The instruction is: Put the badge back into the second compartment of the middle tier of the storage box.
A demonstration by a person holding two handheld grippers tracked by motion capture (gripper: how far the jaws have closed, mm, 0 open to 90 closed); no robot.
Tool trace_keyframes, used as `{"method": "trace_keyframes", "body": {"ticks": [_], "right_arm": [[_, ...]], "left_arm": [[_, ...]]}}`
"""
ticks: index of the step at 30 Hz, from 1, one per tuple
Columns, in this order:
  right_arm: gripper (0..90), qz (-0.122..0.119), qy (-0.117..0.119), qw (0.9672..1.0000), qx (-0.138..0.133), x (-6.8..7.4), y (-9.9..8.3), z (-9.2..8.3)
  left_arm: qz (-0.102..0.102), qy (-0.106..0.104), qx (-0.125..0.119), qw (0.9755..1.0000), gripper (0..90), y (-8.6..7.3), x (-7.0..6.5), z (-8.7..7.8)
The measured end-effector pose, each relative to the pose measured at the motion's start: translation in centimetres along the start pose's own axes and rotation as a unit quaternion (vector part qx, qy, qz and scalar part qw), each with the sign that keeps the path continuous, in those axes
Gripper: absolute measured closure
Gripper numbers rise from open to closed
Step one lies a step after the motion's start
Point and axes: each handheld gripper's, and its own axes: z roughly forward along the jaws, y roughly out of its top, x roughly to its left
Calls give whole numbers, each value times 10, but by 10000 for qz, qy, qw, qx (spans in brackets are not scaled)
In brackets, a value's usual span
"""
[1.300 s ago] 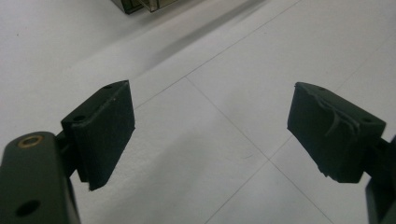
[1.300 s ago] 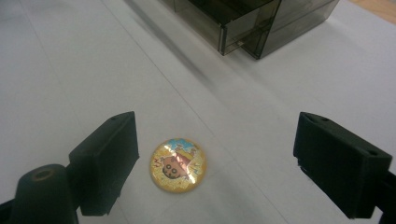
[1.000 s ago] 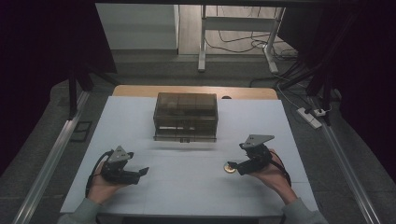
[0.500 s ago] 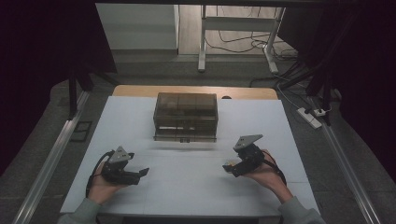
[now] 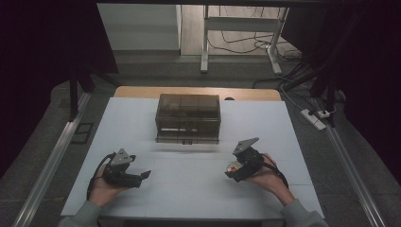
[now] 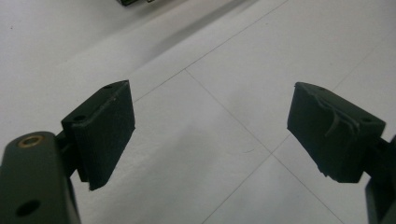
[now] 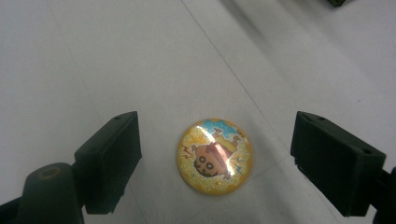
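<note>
— Since a second ago, the right gripper (image 7: 215,154) has slid left over the badge (image 7: 215,155); its jaws are spread, bracketing it on the table (image 5: 198,184).
— And the left gripper (image 6: 210,135)?
— Parted too, empty, parked.
— Advice?
— Lower until the foam pads flank the rim, then close gently; I'd expect that glossy domed disc to slip. The smoky plastic box (image 5: 188,117) waits behind.

The right hand-held gripper (image 7: 215,163) has its jaws wide apart, flanking a glittery yellow cartoon badge (image 7: 215,155) lying on the white desk (image 7: 116,60), untouched.
</note>
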Motion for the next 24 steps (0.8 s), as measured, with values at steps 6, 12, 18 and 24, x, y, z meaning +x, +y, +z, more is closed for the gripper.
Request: {"method": "trace_keyframes", "body": {"ticks": [6,12,18,24], "right_arm": [[189,-48,54,9998,161,1,0,5],[202,-60,42,9996,284,1,0,9],[215,-90,26,9991,402,1,0,13],[257,-146,22,9988,477,2,1,15]], "left_arm": [[-2,5,5,10000,153,0,0,0],[19,-3,11,10000,153,0,0,0],[20,0,19,10000,153,0,0,1],[27,2,21,10000,153,-1,0,0]]}}
